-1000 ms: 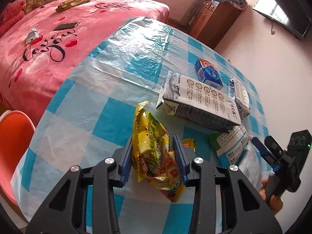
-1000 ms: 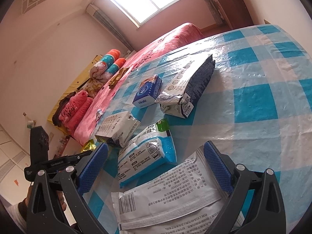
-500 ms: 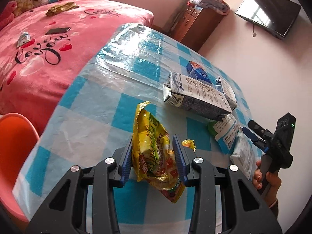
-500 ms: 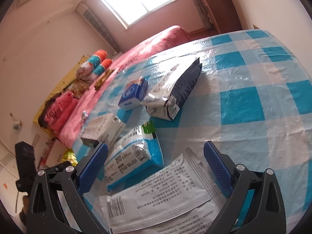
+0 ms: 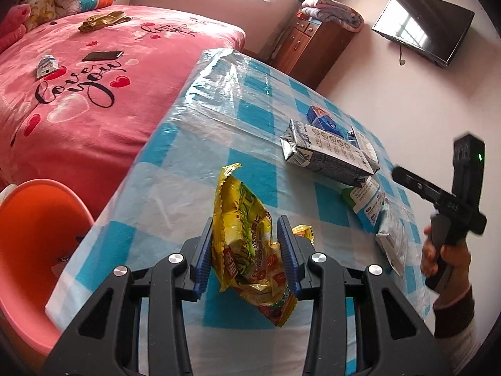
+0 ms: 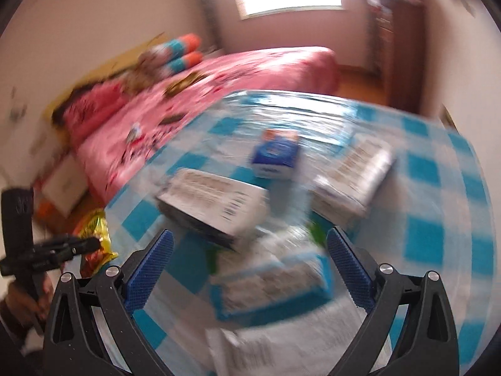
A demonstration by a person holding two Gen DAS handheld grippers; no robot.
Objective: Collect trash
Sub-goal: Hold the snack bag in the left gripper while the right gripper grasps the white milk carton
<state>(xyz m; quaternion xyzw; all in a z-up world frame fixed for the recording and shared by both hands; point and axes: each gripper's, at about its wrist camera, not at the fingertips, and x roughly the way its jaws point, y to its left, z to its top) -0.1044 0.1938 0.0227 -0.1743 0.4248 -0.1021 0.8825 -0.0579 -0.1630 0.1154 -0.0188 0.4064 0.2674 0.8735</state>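
Note:
My left gripper [image 5: 245,252] is shut on a yellow snack wrapper [image 5: 244,241] and holds it above the near edge of the blue-checked table [image 5: 219,119]. The wrapper also shows at the left of the blurred right wrist view [image 6: 94,235]. My right gripper [image 6: 249,266] is open and empty, hovering over a blue-and-white pouch [image 6: 275,285] and a flat white packet [image 6: 281,344]. A grey carton [image 5: 328,156], a blue box [image 5: 322,119] and the pouches [image 5: 366,200] lie on the table's right side. The right gripper's handle [image 5: 451,200] shows at the right.
An orange plastic basin [image 5: 34,244] stands below the table's left edge. A pink bed [image 5: 78,72] lies behind it. A wooden cabinet [image 5: 307,40] and a wall TV [image 5: 426,28] are at the back. Another white carton [image 6: 353,178] lies at the table's right.
My left gripper has lifted and pulled back with the wrapper, bringing more of the basin and bed into view. My right gripper has swung quickly and its view is now blurred.

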